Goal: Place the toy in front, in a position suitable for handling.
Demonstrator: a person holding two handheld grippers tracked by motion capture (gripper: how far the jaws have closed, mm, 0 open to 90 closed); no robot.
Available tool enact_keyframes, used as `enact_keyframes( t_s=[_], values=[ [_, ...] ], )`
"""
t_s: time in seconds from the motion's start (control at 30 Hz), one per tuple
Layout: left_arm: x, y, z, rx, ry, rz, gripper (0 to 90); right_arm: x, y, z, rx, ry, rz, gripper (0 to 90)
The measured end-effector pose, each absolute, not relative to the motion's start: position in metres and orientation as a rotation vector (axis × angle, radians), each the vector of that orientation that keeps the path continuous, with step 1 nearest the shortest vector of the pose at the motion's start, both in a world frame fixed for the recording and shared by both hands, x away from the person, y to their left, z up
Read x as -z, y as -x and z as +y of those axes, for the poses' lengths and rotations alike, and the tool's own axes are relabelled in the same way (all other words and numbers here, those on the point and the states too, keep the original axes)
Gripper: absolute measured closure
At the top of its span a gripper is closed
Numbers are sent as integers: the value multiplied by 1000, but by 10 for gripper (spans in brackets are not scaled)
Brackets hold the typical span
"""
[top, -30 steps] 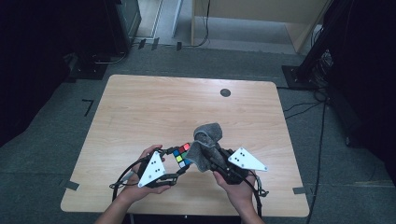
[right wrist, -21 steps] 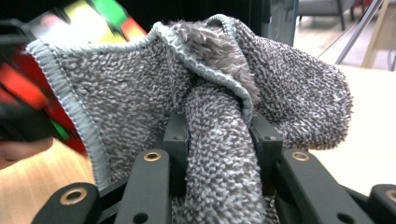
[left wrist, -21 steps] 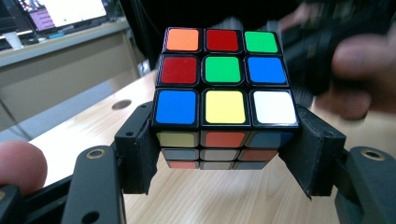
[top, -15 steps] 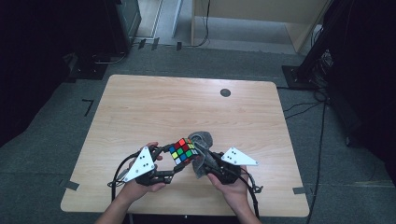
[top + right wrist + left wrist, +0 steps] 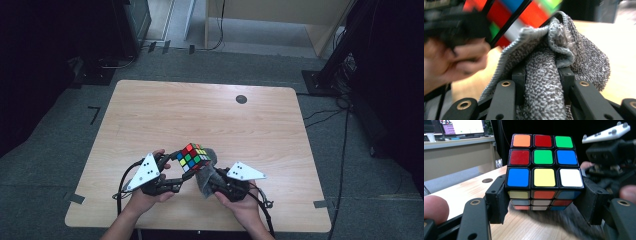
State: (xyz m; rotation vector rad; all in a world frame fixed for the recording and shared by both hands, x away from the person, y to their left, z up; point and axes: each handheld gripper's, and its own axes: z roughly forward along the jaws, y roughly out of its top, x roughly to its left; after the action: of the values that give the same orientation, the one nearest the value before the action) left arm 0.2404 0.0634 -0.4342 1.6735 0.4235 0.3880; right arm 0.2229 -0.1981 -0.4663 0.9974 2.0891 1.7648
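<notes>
Looking down from the high view: left gripper (image 5: pixel 176 172) near the table's (image 5: pixel 200 115) front edge, clamped on a cube (image 5: pixel 192 156) raised above the wood; right gripper (image 5: pixel 209 181) just beside it, pinching a grey cloth (image 5: pixel 206 176) that touches the cube's right and lower side. Hands coming in from the bottom edge. Along the left gripper view: cube (image 5: pixel 544 167) squeezed between the two black pads, jaws parted just by its width, its lower rows level with them, top face showing orange, red, green, then red, green, blue, then blue, yellow, white; right gripper (image 5: pixel 610 155) close behind at right. Along the right gripper view: cloth (image 5: pixel 554 70) bunched and gripped between nearly closed jaws, folded edge pressed against the blurred cube (image 5: pixel 521 15) above; left hand (image 5: pixel 451 62) at left.
</notes>
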Motion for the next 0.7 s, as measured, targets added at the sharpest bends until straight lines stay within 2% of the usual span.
enact_keyframes(
  t_s=[0.17,0.47,0.7],
  values=[
    [435,-238,58,-354,-1678,415,345,459,-229,-219,-1831,-1092,1945,678],
    [431,-239,64,-365,-1646,447,345,471,-222,-188,-1814,-993,2119,674],
    [434,-239,60,-354,-1661,444,345,461,-226,-210,-1852,-1084,1960,676]
  ],
)
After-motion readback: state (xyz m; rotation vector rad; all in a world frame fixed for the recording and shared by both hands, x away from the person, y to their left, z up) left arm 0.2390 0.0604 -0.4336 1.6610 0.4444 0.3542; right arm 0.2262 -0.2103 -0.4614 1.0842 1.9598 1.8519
